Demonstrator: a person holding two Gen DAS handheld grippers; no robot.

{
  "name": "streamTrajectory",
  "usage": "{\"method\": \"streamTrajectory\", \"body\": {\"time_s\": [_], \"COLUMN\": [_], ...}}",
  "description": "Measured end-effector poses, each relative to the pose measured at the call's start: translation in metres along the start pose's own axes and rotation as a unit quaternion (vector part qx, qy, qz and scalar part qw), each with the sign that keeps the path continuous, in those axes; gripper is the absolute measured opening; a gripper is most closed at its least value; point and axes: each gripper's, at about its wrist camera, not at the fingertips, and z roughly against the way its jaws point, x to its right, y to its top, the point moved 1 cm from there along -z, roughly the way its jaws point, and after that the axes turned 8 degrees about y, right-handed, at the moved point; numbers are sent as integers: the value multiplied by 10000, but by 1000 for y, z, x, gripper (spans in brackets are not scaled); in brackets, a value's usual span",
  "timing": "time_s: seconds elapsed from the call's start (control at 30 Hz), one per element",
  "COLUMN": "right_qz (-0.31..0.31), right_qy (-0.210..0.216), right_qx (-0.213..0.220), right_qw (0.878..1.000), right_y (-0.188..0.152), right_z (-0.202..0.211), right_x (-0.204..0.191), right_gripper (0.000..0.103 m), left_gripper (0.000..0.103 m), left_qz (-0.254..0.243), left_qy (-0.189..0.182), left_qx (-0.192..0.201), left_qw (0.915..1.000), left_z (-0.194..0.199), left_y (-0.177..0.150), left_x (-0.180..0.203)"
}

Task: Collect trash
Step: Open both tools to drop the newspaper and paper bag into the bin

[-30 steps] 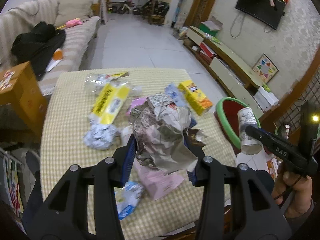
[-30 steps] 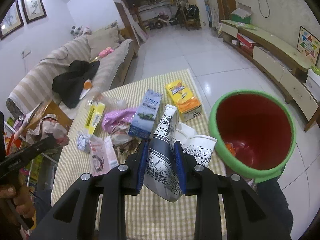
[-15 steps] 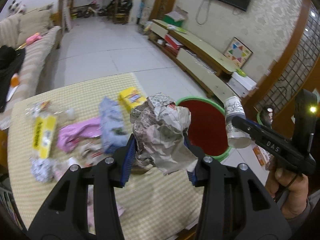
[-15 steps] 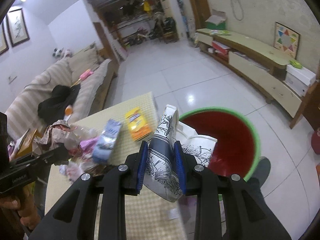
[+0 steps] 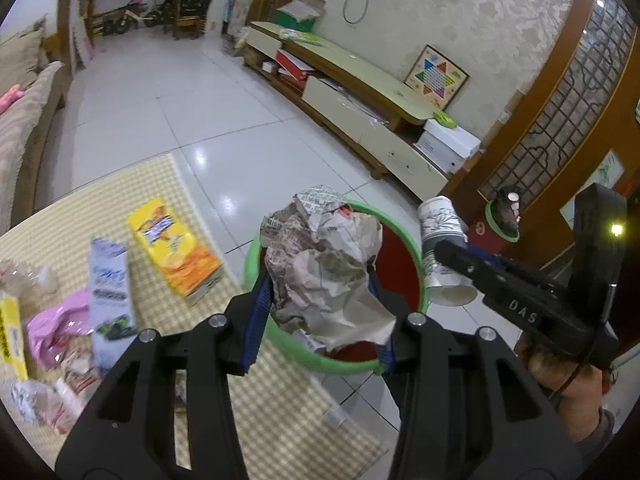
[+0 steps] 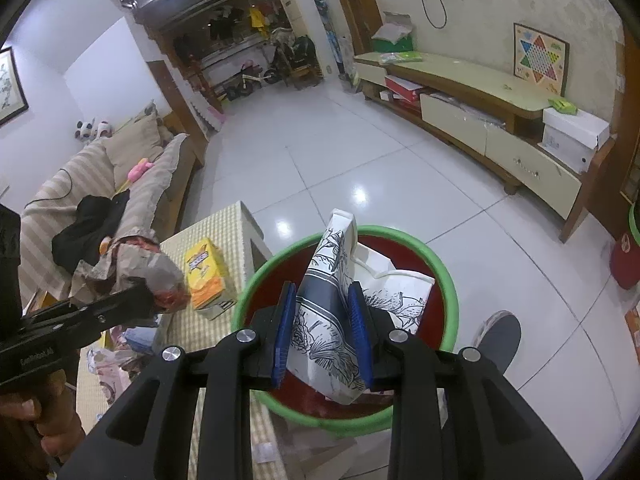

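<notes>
Our left claw point(image 5: 320, 304) clamps a crumpled grey newspaper wad point(image 5: 324, 264), our right claw point(image 6: 322, 328) pinches a flattened printed paper cup point(image 6: 332, 320); both hang above the green-rimmed red bin point(image 6: 444, 280), unreleased. At 9 o'clock, 2 cartons and wrappers wait on the checked desk point(image 5: 168, 176).

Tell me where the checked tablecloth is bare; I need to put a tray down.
Bare: the checked tablecloth near the green-rimmed red bin, below the yellow-orange carton. Crowded: the left, with the blue-white carton, pink plastic bag and wrappers.
</notes>
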Motion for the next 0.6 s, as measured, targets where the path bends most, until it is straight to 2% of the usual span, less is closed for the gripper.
{"method": "streamTrajectory", "body": {"time_s": [0.3,0.37,0.4,0.43,0.5,0.53,0.57,0.6], "right_qz": [-82,-125,-142,-157,-131,-123,-139,-150], "right_qy": [17,21,36,45,79,58,37,47], "right_qx": [-65,-91,-97,-86,-28,27,72,94], "right_qw": [9999,9999,9998,9998,9999,9999,9999,9998], "right_y": [8,8,8,8,8,9,9,9], "right_z": [-22,-28,-29,-31,-31,-30,-29,-29], "right_x": [17,19,20,20,19,18,18,20], "right_gripper": [28,30,37,45,67,73,79,81], "left_gripper": [49,55,61,62,75,78,86,94], "left_qz": [-152,-182,-205,-223,-231,-228,-229,-229], "left_qy": [-148,-150,-124,-91,-77,-77,-64,-30], "left_qx": [-276,-329,-349,-361,-397,-400,-397,-381], "left_qw": [9994,9992,9991,9991,9989,9989,9989,9990], "left_z": [-37,-43,-45,-47,-50,-51,-51,-51], "left_y": [5,4,3,3,0,0,0,-1], "left_x": [15,15,14,14,12,12,12,11]}}
